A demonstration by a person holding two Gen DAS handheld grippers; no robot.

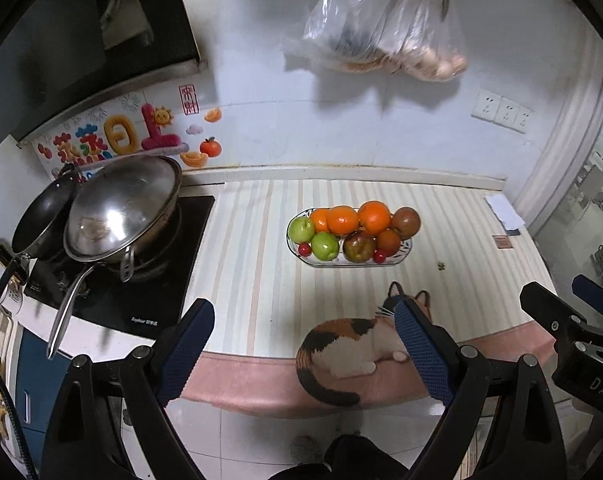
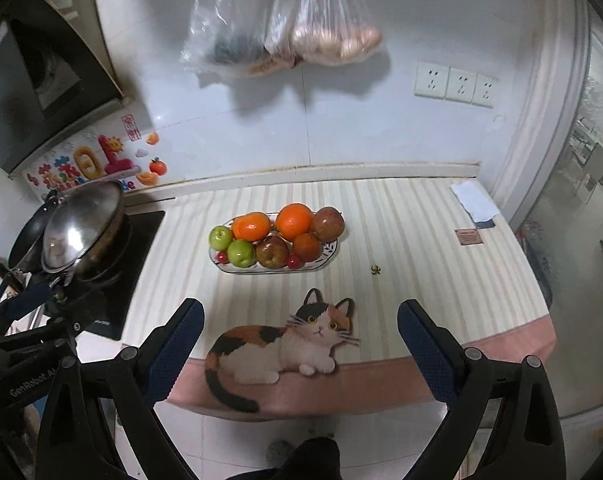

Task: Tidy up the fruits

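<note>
Left wrist view: my left gripper (image 1: 301,354) hangs above the counter's near edge with its jaws wide apart and nothing between them. The plate (image 1: 407,249) sits mid-counter, well ahead of the fingertips, with all the fruit I can see piled on it: two green apples (image 1: 312,236), oranges (image 1: 357,218), darker red apples (image 1: 359,246) and small cherries (image 1: 379,256) tucked at the front rim. I judge the small ones sit low in front because they would roll off the heap. The right gripper (image 1: 569,320) shows at the right side. To the left the wok lid (image 1: 121,212) and stove (image 1: 149,280) crowd that flank; its handle juts toward me, so I'd keep clear there.

Right wrist view: my right gripper (image 2: 300,354) is likewise spread wide and empty, poised over the cat mat (image 2: 269,348) that drapes across the counter lip. The plate (image 2: 331,250) lies ahead and slightly left. Bare striped counter (image 2: 421,240) runs to the right of the plate as far as a folded cloth (image 2: 473,200) and a small card (image 2: 468,236), giving good room to set fruit down. The bags (image 2: 281,28) hanging on the wall are well above any reach path.
</note>
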